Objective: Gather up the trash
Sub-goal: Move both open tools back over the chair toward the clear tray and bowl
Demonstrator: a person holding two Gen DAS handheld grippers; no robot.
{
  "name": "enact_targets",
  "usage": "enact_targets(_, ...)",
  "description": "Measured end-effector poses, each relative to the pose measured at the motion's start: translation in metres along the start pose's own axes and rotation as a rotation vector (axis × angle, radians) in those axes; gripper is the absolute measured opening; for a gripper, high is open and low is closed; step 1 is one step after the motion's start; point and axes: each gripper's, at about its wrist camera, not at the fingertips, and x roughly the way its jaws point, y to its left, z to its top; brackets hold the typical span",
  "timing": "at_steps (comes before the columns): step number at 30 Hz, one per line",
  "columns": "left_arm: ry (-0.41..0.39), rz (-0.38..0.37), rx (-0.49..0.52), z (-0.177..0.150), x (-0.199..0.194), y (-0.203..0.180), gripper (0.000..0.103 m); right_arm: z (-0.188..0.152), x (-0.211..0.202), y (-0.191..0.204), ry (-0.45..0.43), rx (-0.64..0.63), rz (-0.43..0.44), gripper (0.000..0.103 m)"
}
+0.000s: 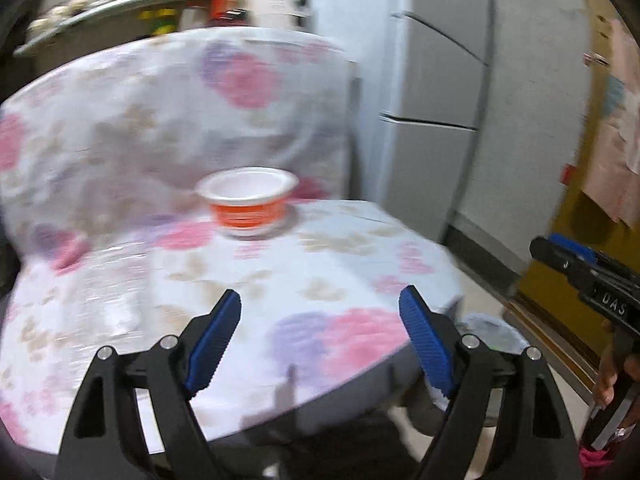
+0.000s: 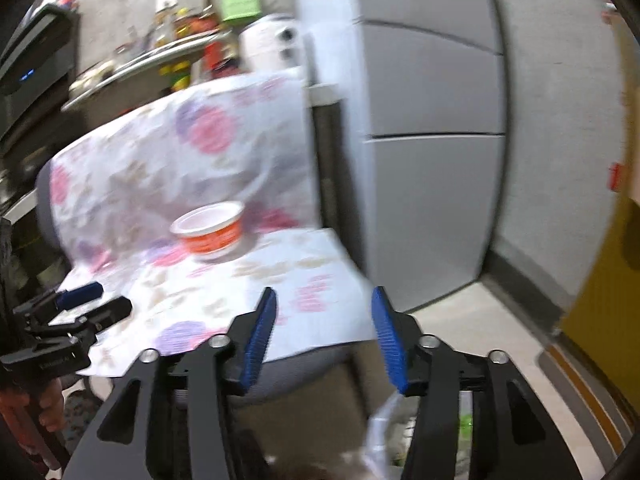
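An empty orange-and-white paper bowl (image 1: 249,203) (image 2: 212,232) stands upright at the back of a seat covered with a floral cloth (image 1: 280,280) (image 2: 240,280). My left gripper (image 1: 320,294) hovers over the seat's front edge, jaws wide apart and empty, well short of the bowl. My right gripper (image 2: 324,292) hangs open and empty over the seat's right front corner. Each view catches the other gripper at its edge: the right gripper (image 1: 546,242) beyond the seat's right side, the left gripper (image 2: 108,298) at the seat's left.
A grey fridge (image 1: 440,80) (image 2: 432,80) stands right of the seat, with a yellow door (image 1: 560,300) further right. A shelf with bottles (image 2: 160,52) and a white appliance (image 2: 272,44) are behind. A pale bag with litter (image 2: 384,432) lies on the floor below the right gripper.
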Motion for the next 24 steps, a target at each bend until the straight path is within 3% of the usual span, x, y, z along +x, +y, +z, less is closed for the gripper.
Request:
enact_targets(7,0.013,0.201,-0.117,-0.009,-0.026,0.084,0.089,0.011,0.036,0.066,0.056,-0.070,0.101,0.053)
enact_targets(15,0.060,0.351,-0.298,-0.031,-0.036,0.185,0.090,0.024,0.060,0.113,0.085,-0.129,0.153,0.055)
enact_targets(20,0.092,0.417,-0.362,-0.037,-0.032,0.229,0.089,0.033,0.079,0.128,0.110,-0.138,0.168,0.054)
enact_targets(23,0.121,0.386,-0.386,-0.038,-0.017,0.243,0.080,0.034,0.087,0.137,0.110,-0.161,0.172,0.051)
enact_targets(24,0.136,0.375,-0.385,-0.038,-0.011,0.246,0.070,0.034,0.089,0.141,0.110,-0.173,0.175,0.047)
